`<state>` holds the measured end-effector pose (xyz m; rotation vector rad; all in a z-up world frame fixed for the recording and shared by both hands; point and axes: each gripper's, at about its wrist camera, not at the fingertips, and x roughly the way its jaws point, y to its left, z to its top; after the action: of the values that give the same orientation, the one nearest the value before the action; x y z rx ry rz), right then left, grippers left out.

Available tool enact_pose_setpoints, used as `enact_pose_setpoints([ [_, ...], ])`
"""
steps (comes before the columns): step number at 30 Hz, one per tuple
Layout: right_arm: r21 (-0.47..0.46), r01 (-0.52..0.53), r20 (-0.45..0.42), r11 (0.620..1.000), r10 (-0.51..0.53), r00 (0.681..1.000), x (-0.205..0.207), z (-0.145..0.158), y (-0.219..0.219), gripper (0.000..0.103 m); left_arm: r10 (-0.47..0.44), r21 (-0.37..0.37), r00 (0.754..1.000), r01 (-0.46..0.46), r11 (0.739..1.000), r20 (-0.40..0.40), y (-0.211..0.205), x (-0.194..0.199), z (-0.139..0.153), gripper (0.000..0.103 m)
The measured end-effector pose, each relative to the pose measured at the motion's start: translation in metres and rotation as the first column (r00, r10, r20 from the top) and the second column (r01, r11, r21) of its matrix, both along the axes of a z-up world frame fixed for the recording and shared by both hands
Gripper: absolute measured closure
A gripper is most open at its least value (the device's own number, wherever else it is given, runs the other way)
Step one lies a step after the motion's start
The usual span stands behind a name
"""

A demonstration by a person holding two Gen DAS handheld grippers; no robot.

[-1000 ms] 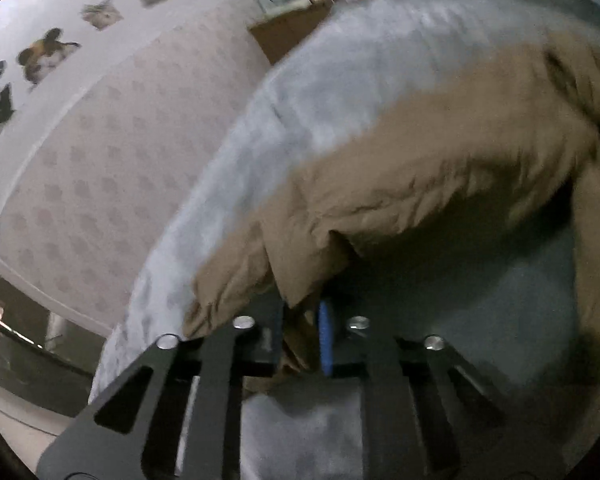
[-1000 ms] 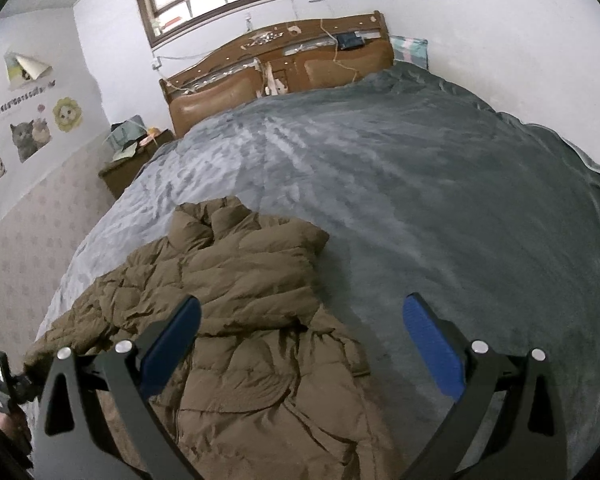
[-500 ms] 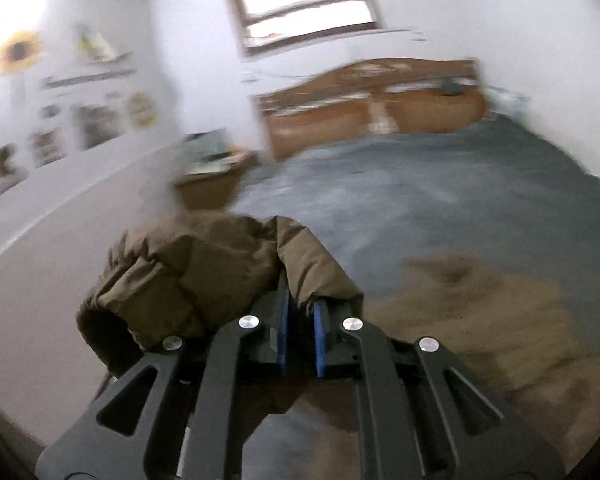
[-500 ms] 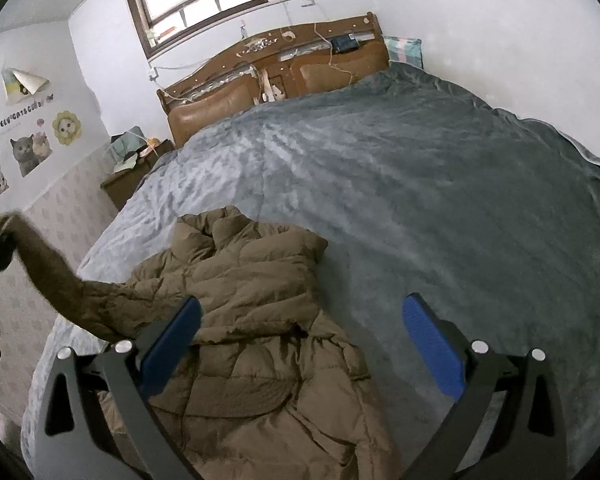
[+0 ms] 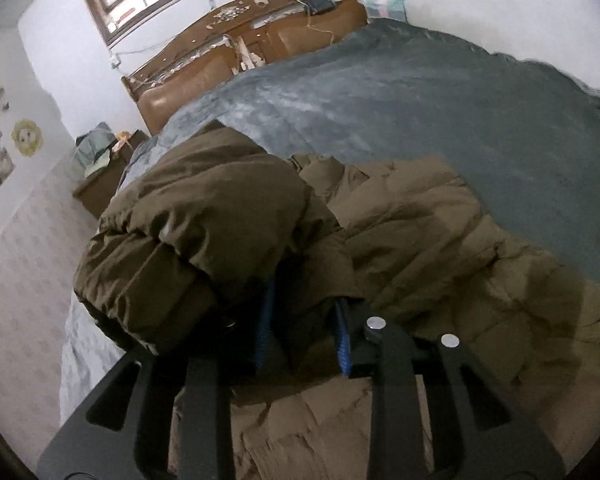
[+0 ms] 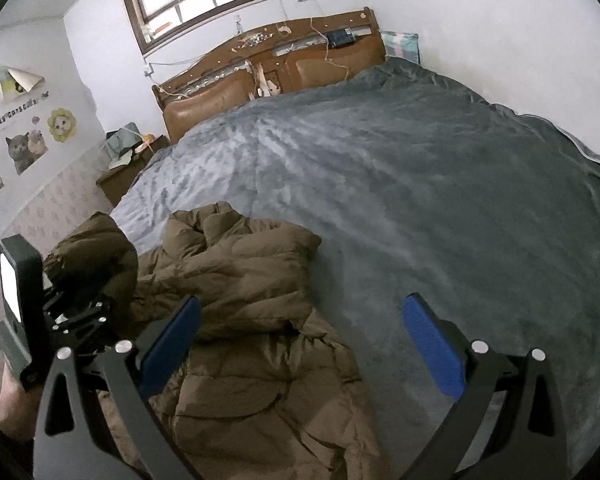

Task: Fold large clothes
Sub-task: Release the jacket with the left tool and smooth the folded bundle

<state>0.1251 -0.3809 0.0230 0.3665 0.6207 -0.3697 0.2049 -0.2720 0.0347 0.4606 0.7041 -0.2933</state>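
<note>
Left wrist view, left gripper (image 5: pixel 304 330) jaws opening, sleeve (image 5: pixel 204 232) between (contact hidden), right gripper (image 6: pixel 300 344) wide, empty.

Bed (image 6: pixel 420 184) with wooden headboard (image 6: pixel 268 68), covered by grey-blue blanket (image 6: pixel 440 220). Brown puffer jacket (image 6: pixel 252 320) lies crumpled directly on blanket, near-left part of bed.
</note>
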Motion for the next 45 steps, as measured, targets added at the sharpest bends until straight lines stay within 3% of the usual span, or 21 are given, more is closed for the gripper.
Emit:
enact_pose_setpoints([
  [3, -0.014, -0.006, 0.004, 1.000, 0.006, 1.000, -0.002, 0.002, 0.004, 0.002, 0.036, -0.079, 0.999, -0.037, 0.996, -0.009, 0.020, 0.007, 0.020, 0.076],
  [5, -0.027, -0.004, 0.007, 1.000, 0.004, 1.000, -0.002, 0.005, 0.006, 0.002, 0.039, -0.085, 0.999, -0.040, 0.996, -0.017, 0.028, 0.000, 0.025, 0.075],
  [9, -0.021, 0.002, 0.013, 1.000, -0.002, 1.000, -0.005, 0.006, 0.004, 0.002, 0.038, 0.013, 0.999, -0.038, 0.999, 0.013, 0.016, -0.002, 0.034, 0.072],
  [14, -0.008, 0.005, 0.022, 1.000, -0.005, 1.000, -0.009, 0.008, 0.003, 0.002, 0.071, 0.153, 0.991, -0.088, 0.984, 0.115, 0.006, -0.004, 0.043, 0.063],
  [16, -0.005, 0.005, 0.028, 1.000, -0.005, 1.000, -0.011, 0.009, 0.002, 0.002, 0.116, 0.120, 0.985, -0.131, 0.984, 0.126, 0.005, -0.002, 0.053, 0.049],
  [19, 0.004, 0.010, 0.031, 1.000, -0.010, 0.999, -0.012, 0.008, -0.001, 0.002, 0.135, 0.066, 0.983, -0.144, 0.987, 0.123, 0.001, -0.001, 0.068, 0.037],
  [26, 0.013, 0.016, 0.027, 1.000, -0.017, 0.999, -0.012, 0.009, -0.003, 0.002, 0.091, 0.020, 0.983, -0.095, 0.995, 0.161, -0.004, -0.007, 0.102, 0.028],
  [27, 0.011, 0.014, 0.028, 1.000, -0.014, 0.999, -0.013, 0.009, -0.002, 0.002, 0.044, 0.037, 0.977, -0.052, 0.998, 0.208, -0.010, -0.010, 0.104, 0.026],
  [28, 0.008, 0.011, 0.029, 1.000, -0.012, 1.000, -0.013, 0.009, -0.001, 0.002, -0.016, 0.118, 0.960, -0.017, 0.993, 0.279, -0.021, -0.016, 0.098, 0.017],
  [29, 0.007, 0.011, 0.029, 1.000, -0.011, 1.000, -0.013, 0.010, -0.001, 0.002, -0.128, 0.354, 0.913, -0.019, 0.935, 0.387, -0.037, -0.017, 0.074, 0.009],
  [30, 0.005, 0.013, 0.029, 1.000, -0.013, 0.999, -0.013, 0.010, -0.001, 0.002, -0.143, 0.465, 0.930, -0.033, 0.885, 0.338, -0.042, -0.008, 0.055, 0.003],
  [31, 0.006, 0.014, 0.028, 1.000, -0.014, 1.000, -0.013, 0.009, -0.001, 0.002, -0.112, 0.447, 0.958, -0.018, 0.894, 0.262, -0.038, 0.002, 0.050, 0.004],
  [32, 0.007, 0.014, 0.026, 1.000, -0.014, 1.000, -0.013, 0.009, -0.001, 0.002, -0.065, 0.362, 0.976, -0.015, 0.932, 0.206, -0.030, 0.009, 0.053, 0.004],
  [33, 0.007, 0.013, 0.024, 1.000, -0.013, 1.000, -0.013, 0.008, -0.001, 0.002, 0.042, 0.202, 0.994, -0.061, 0.978, 0.101, -0.011, 0.021, 0.059, 0.004],
  [34, 0.006, 0.014, 0.022, 1.000, -0.014, 1.000, -0.013, 0.008, -0.001, 0.002, 0.109, 0.121, 0.993, -0.114, 0.986, 0.048, 0.003, 0.028, 0.062, 0.004],
  [35, 0.005, 0.017, 0.022, 1.000, -0.017, 1.000, -0.013, 0.009, -0.002, 0.002, 0.152, 0.060, 0.988, -0.152, 0.987, 0.015, 0.017, 0.032, 0.063, 0.004],
  [38, 0.004, 0.017, 0.021, 1.000, -0.017, 1.000, -0.011, 0.008, -0.002, 0.002, 0.119, -0.059, 0.992, -0.122, 0.991, -0.042, 0.037, 0.022, 0.061, 0.003],
  [39, 0.001, 0.011, 0.017, 1.000, -0.011, 1.000, -0.010, 0.008, -0.002, 0.002, 0.087, -0.161, 0.990, -0.104, 0.981, -0.109, 0.048, 0.019, 0.061, 0.003],
  [41, -0.005, 0.003, 0.010, 1.000, -0.003, 1.000, -0.007, 0.007, 0.000, 0.002, 0.038, -0.253, 0.973, -0.097, 0.963, -0.228, 0.063, 0.027, 0.051, 0.003],
  [43, 0.000, -0.006, 0.018, 1.000, 0.006, 1.000, -0.007, 0.007, 0.001, 0.002, 0.059, -0.318, 0.976, -0.124, 0.940, -0.207, 0.089, 0.022, 0.051, 0.003],
  [45, -0.003, -0.017, 0.021, 1.000, 0.017, 1.000, -0.007, 0.007, 0.003, 0.002, 0.092, -0.320, 0.983, -0.140, 0.937, -0.159, 0.110, 0.016, 0.046, 0.003],
])
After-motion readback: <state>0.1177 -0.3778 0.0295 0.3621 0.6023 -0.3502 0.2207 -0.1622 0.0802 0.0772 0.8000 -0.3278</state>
